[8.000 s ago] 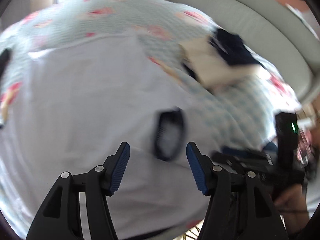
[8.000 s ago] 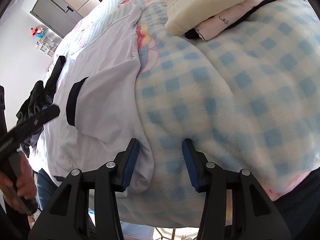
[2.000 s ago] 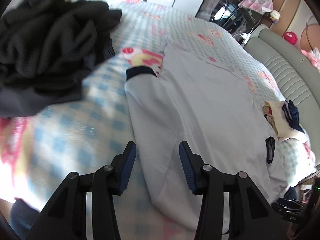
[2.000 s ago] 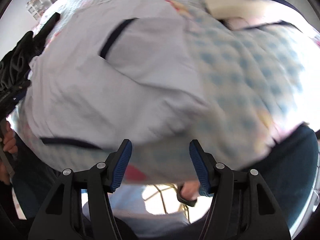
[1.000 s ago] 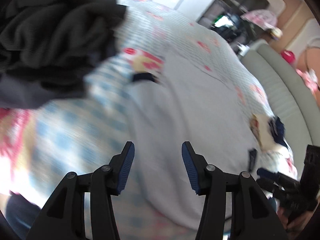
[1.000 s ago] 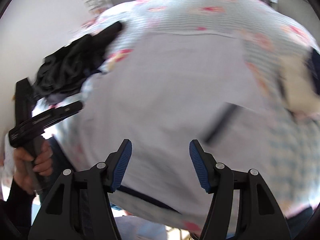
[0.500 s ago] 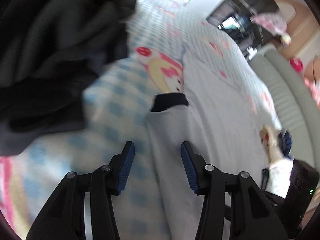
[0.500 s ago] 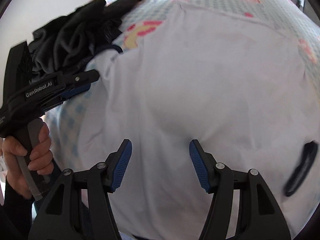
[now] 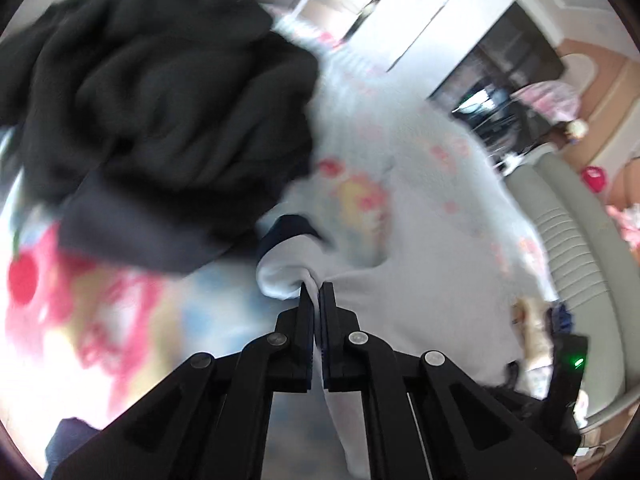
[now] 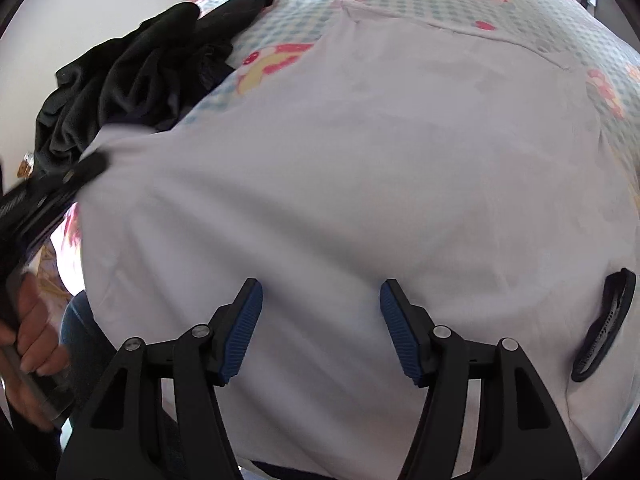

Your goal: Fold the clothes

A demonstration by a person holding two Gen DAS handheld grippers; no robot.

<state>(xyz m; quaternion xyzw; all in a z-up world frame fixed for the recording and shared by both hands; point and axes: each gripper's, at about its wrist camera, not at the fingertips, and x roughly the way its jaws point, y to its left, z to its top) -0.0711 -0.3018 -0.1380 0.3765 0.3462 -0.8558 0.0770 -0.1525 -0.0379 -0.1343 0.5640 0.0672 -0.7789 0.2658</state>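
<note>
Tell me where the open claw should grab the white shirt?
Probably the sleeve beside the dark cuff, coming from the right. The right claw hovers open over the white shirt, and the left claw already pinches the opposite sleeve.

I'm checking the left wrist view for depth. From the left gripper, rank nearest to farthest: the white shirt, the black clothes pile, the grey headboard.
1. white shirt: pinched in the left gripper jaws.
2. black clothes pile: upper left, just past the sleeve.
3. grey headboard: far right, beyond the bed.
</note>
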